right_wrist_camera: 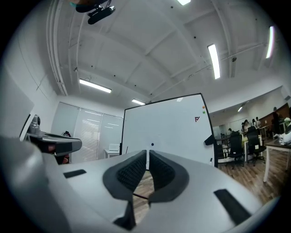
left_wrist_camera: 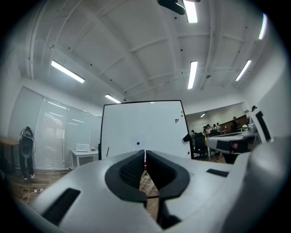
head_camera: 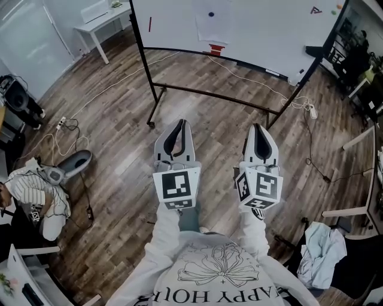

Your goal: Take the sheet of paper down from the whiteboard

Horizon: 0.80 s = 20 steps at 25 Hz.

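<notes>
Sheet of paper (head_camera: 214, 25) up on whiteboard (head_camera: 269, 30), pinned by one dark magnet (head_camera: 210, 14) in its upper part; long side running up-down, lower edge hanging free, w/ small red item (head_camera: 216, 48) just under it (can't tell what). Left gripper (head_camera: 179, 124) and right gripper (head_camera: 257, 127) held level side by side over wood floor (head_camera: 119, 119), both pointed at the board, well apart from it. Jaws of both together, pads meeting, nothing between, as seen in left gripper view (left_wrist_camera: 145, 154) and right gripper view (right_wrist_camera: 148, 154). Key relation: sheet straight ahead and sideways approx. between the two grippers, maybe a touch nearer the left one in head view. Magnet sits just left of the jaw line in left gripper view (left_wrist_camera: 138, 144), just right of it in right gripper view (right_wrist_camera: 152, 145), so near dead-centre for either. Sheet itself hardly separable from white board in both gripper views. Judging from this: approach stage, nothing touched yet; no clear favourite hand. Next probably close the gap, open one pair of jaws, then take the magnet or pinch the free lower edge, w/ jaws turned to suit that edge.
</notes>
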### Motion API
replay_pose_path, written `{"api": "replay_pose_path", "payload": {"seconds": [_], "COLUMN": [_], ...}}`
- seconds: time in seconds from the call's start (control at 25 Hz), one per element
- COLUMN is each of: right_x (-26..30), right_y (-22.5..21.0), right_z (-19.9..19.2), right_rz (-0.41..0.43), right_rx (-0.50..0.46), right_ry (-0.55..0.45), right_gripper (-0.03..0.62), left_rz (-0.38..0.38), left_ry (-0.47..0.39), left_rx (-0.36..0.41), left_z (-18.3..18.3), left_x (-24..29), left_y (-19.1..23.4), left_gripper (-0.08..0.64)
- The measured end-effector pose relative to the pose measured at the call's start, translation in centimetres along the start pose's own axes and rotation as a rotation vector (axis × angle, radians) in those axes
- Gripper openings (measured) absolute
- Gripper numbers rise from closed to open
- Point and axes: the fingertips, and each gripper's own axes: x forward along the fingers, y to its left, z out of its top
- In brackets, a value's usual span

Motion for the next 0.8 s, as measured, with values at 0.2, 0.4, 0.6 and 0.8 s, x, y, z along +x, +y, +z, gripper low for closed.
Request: {"api": "replay_pose_path", "payload": {"seconds": [0.2, 0.4, 0.6, 0.8], "right_x": [8.0, 17.6, 25.1, 30.2], "right_y": [-0.2, -0.3, -0.5, -0.2], "right_z": [-0.1, 1.0, 1.3, 0.3], "right_rz": [-0.023, -0.051, -0.076, -0.076], "right_rx": [-0.007, 0.006, 0.009, 0.008], "right_ry": [-0.007, -0.021, -0.032, -0.017], "right_gripper": [0.003, 0.003, 0.003, 0.003], "left_rz": [-0.029, -0.062, -0.08, -0.089], "left_ry": [-0.004, -0.036, -0.06, -0.038], "left_rx": [-0.005, 0.003, 0.004, 0.0], "left_z": [-0.2, 1.5, 2.2, 0.9], "left_x": [7.9, 17.0, 24.3, 29.3], "left_y": [2.8, 6.5, 9.5, 11.5], "left_gripper": [0.008, 0.008, 0.008, 0.008]}}
